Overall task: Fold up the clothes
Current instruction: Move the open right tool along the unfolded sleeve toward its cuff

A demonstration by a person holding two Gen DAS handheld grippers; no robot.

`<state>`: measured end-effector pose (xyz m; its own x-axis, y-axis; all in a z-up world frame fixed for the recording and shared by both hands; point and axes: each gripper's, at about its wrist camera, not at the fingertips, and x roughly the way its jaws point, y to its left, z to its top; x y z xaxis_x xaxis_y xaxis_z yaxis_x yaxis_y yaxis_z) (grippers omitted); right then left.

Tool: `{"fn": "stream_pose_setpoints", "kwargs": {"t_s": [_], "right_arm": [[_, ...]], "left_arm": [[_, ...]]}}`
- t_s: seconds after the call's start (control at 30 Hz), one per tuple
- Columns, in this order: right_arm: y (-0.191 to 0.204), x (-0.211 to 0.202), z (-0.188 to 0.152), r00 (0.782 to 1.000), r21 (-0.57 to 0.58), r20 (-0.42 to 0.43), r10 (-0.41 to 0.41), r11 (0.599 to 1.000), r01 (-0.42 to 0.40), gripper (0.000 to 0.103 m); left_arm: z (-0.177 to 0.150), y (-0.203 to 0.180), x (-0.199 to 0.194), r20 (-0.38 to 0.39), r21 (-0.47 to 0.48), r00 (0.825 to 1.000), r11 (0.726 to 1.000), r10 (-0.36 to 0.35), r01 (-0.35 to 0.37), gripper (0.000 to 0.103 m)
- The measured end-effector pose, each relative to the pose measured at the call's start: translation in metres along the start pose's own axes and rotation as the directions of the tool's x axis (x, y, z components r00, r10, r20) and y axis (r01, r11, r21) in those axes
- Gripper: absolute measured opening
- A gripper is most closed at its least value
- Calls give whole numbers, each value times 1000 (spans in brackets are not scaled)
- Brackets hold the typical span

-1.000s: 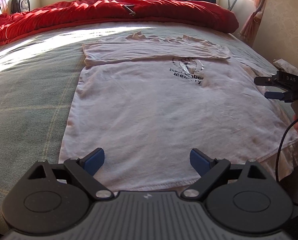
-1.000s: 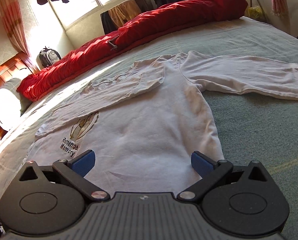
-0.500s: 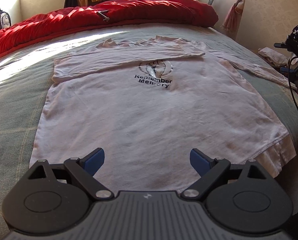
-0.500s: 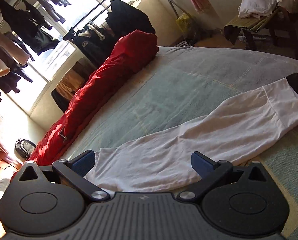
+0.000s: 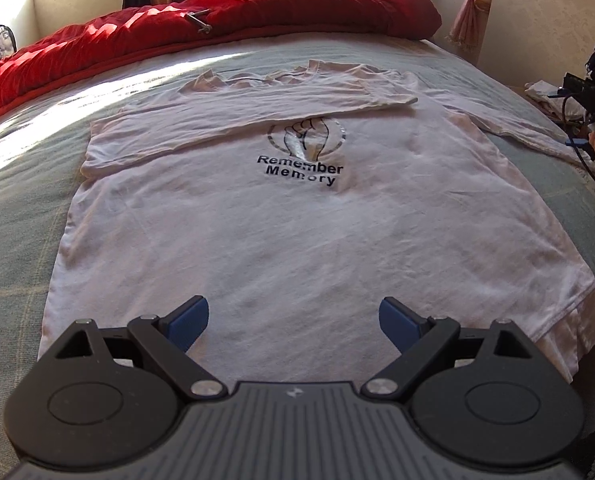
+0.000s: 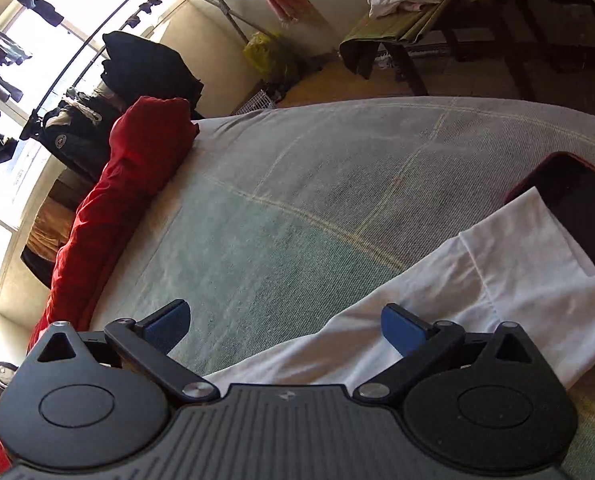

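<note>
Sunlight falls across a bedroom with laundry hanging at the window, and a wide bed (image 5: 13, 184) under a grey-green checked cover fills most of it. Along its far side lies a bunched red duvet (image 5: 217, 20). Spread flat on the cover is a white long-sleeved shirt (image 5: 297, 240), print side up, reading "Remember Memory". One sleeve (image 5: 237, 120) is folded in across the chest, just above the print. The other sleeve (image 6: 437, 300) stretches out sideways over the cover, its cuff (image 6: 537, 260) lying against a dark flat object (image 6: 569, 184) at the bed's edge; what that is I cannot tell.

The left claw (image 5: 293, 318) hovers over the shirt's hem, its jaws wide apart and holding nothing. The right claw (image 6: 285, 326) hangs over the outstretched sleeve, jaws also spread and empty, with one blue finger (image 6: 401, 330) above the cloth.

It looks to me as if the outstretched sleeve is the one in hand. To do it well, I would pinch near the cuff, taking both layers, and carry it flat across the chest to mirror the folded sleeve without dragging the body askew.
</note>
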<state>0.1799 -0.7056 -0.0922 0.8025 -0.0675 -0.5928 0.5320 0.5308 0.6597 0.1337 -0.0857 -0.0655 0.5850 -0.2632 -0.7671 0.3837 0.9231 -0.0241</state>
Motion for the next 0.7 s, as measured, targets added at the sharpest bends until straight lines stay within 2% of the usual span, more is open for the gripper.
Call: {"fn": "stream_pose_setpoints", "kwargs": {"t_s": [0.17,0.23,0.27,0.37,0.43,0.5,0.6,0.7], "right_arm": [[32,0,-11,994,-94,-86,61,993,-70,103],[45,17,-18,988,-140,-147,49,988,-70,103],[47,25,-20,988,-160,-152,20,986,-44,103],[48,43,-20,995,-225,-94,-18,974,-4,103],[48,44,-16,998,-215,-57,-26,977,13,103],[46,33,-13,999,-182,-40,-20,983,12,103],[48,3,-23,1000,-238,-23,-4,971,-1,103],[37,-15,-37,996,-339,0,-93,937,88,103]], "left_arm": [[7,-7,6,3,17,1000,1000,-13,13,92],[9,-10,7,5,22,1000,1000,-17,17,92],[9,-11,6,6,24,1000,1000,-16,16,92],[8,-11,3,9,26,1000,1000,-8,7,92],[7,-8,1,8,23,1000,1000,3,-3,92],[8,-6,0,12,19,1000,1000,11,-11,92],[7,-3,-1,19,7,1000,1000,2,-2,92],[5,-7,0,18,12,1000,1000,-23,23,92]]}}
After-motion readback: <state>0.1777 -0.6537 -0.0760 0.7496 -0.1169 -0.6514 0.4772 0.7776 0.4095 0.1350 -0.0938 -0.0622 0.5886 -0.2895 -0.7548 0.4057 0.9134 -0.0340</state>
